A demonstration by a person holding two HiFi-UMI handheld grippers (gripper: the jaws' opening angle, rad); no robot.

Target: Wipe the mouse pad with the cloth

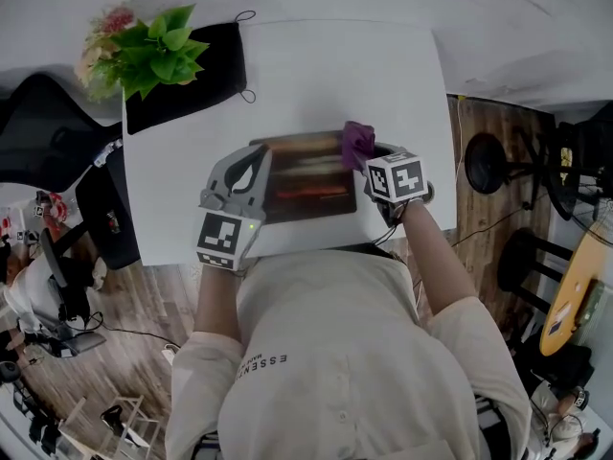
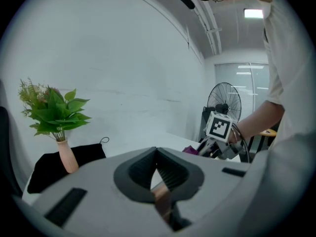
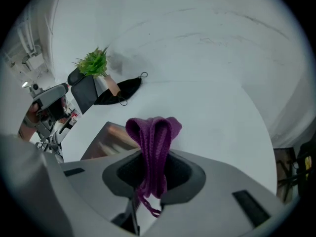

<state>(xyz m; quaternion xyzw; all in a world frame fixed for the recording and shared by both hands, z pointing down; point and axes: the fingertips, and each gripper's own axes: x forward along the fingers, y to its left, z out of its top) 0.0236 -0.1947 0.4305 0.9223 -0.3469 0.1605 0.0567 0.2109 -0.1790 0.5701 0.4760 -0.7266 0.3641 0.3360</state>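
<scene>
A dark, glossy mouse pad (image 1: pixel 308 186) lies on the white table (image 1: pixel 316 75), near its front edge. My left gripper (image 1: pixel 255 169) is at the pad's left edge. In the left gripper view its jaws are shut on a thin coppery strip of the mouse pad (image 2: pixel 163 200). My right gripper (image 1: pixel 372 164) is over the pad's far right corner, shut on a purple cloth (image 1: pixel 357 142). In the right gripper view the cloth (image 3: pixel 153 137) bulges out above the jaws in a folded bunch and a loose end hangs below. Part of the pad (image 3: pixel 109 136) shows to its left.
A green plant in a pink vase (image 1: pixel 144 51) stands at the table's far left corner on a black cloth (image 1: pixel 206 75). Black stools (image 1: pixel 488 161) and a wooden floor lie to the right of the table. An office chair (image 1: pixel 38 113) stands to its left. A fan (image 2: pixel 224 102) stands behind the table.
</scene>
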